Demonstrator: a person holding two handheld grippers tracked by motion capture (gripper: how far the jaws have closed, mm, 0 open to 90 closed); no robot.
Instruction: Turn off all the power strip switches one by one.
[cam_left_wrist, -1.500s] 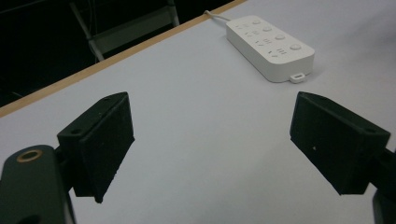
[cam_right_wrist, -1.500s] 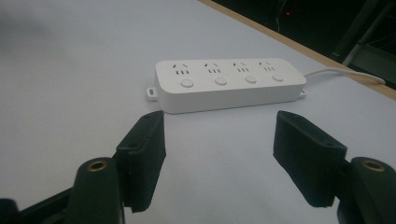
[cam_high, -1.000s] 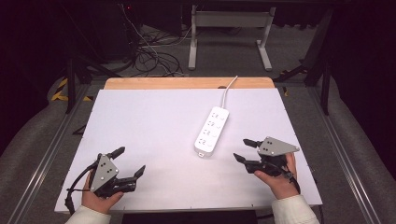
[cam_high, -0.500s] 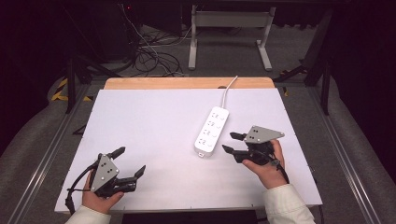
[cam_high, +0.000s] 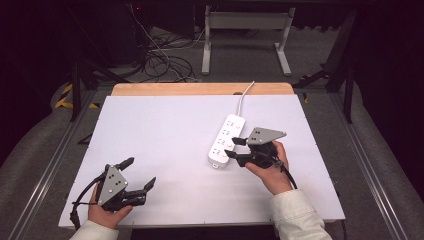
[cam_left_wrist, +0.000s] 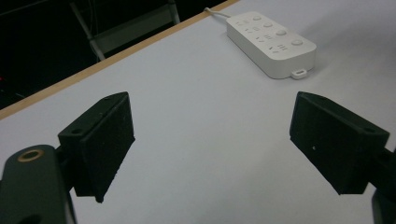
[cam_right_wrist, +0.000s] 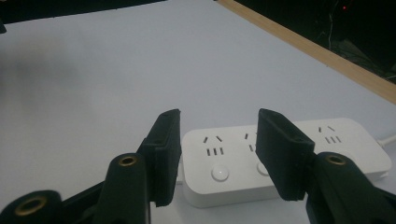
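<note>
A white tabletop (cam_high: 165, 130) with a wooden far edge stands in a dark room; cables and a metal frame lie on the floor beyond it. A white power strip (cam_high: 227, 140) lies flat on the right half of the tabletop, set slightly at an angle, its white cord (cam_high: 245, 95) running off over the far edge. In the right gripper view, its socket faces and round buttons point upward. The right gripper (cam_high: 231, 148) is positioned at the near right side of the power strip, jaws partly open and empty, with the strip's near end between and beyond the jaw tips; contact cannot be confirmed. The left gripper (cam_high: 138, 172) sits near the front left corner of the tabletop, well apart from the strip, jaws spread wide and empty.
</note>
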